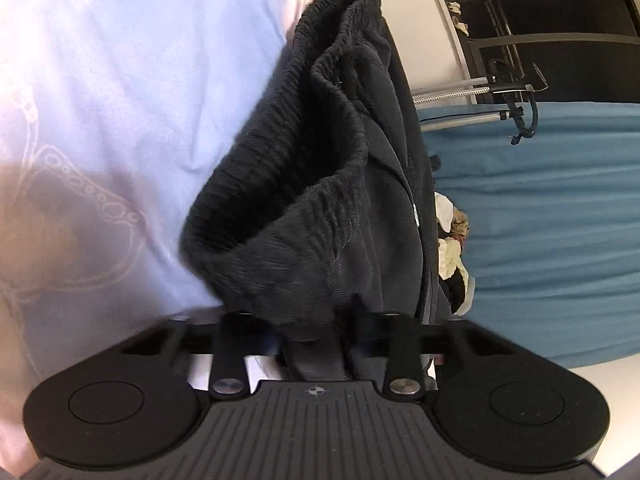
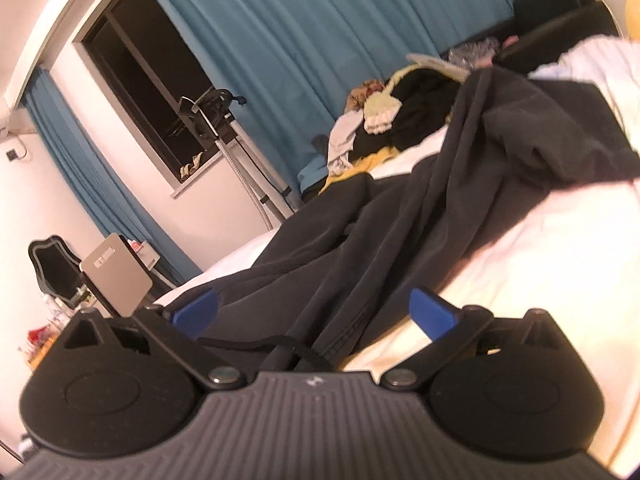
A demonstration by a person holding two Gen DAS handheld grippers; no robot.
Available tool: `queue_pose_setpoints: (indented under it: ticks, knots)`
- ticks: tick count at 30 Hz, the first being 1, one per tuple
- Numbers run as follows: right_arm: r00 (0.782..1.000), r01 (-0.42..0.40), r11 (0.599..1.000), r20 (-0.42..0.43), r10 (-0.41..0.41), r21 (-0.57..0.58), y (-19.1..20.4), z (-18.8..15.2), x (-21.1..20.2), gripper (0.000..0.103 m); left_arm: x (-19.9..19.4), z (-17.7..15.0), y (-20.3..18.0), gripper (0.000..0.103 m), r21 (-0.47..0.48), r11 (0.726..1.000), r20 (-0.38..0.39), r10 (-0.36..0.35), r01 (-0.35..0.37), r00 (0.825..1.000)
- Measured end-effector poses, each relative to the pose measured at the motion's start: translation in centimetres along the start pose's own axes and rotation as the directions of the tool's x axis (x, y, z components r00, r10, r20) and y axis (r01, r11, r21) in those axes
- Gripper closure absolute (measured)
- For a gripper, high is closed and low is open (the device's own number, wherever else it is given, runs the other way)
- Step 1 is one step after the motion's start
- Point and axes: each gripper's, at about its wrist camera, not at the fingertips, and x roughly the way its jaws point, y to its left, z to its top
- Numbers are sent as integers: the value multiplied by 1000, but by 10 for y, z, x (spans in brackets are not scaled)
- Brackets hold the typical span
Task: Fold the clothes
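Dark ribbed-waist trousers (image 1: pixel 304 160) hang in front of the left wrist camera, waistband gaping open. My left gripper (image 1: pixel 308 320) is shut on a bunched fold of that waistband, and the cloth hides its fingertips. In the right wrist view the same dark trousers (image 2: pixel 400 220) lie stretched across a white bed (image 2: pixel 520 260). My right gripper (image 2: pixel 314 312) is open low over the near end. Its blue pads (image 2: pixel 432 312) stand on either side of the cloth and a black drawstring (image 2: pixel 304 350), without pressing on them.
A pale cloth with a faint printed outline (image 1: pixel 120 120) fills the left of the left wrist view. A pile of mixed clothes (image 2: pixel 400 120) sits at the bed's far end. Teal curtains (image 2: pixel 300 40), a dark window (image 2: pixel 152 72), a metal stand (image 2: pixel 240 140) and a cluttered desk (image 2: pixel 116 276) lie beyond.
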Motion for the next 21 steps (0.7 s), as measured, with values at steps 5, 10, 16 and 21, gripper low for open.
queue_pose_setpoints:
  ticks: [5,10,16,21]
  knots:
    - [1000,13,997,18,-14,81,-13,9,1,0,-15,10,-13,84,48,999,55,-16,13,998]
    - [994,61,990,80,-71,124,-31,38,-2,0,-61,32,-22,85,53,995,199,-92,83,976]
    - [973,149,977,154,-172,150,-57,79,4,0,-91,55,5,86,-67,996,269,-43,64,962]
    - [954,263,965,150,-260,2,-57,122,53,0,-80,58,14,85,-74,997,263,35,-16,964]
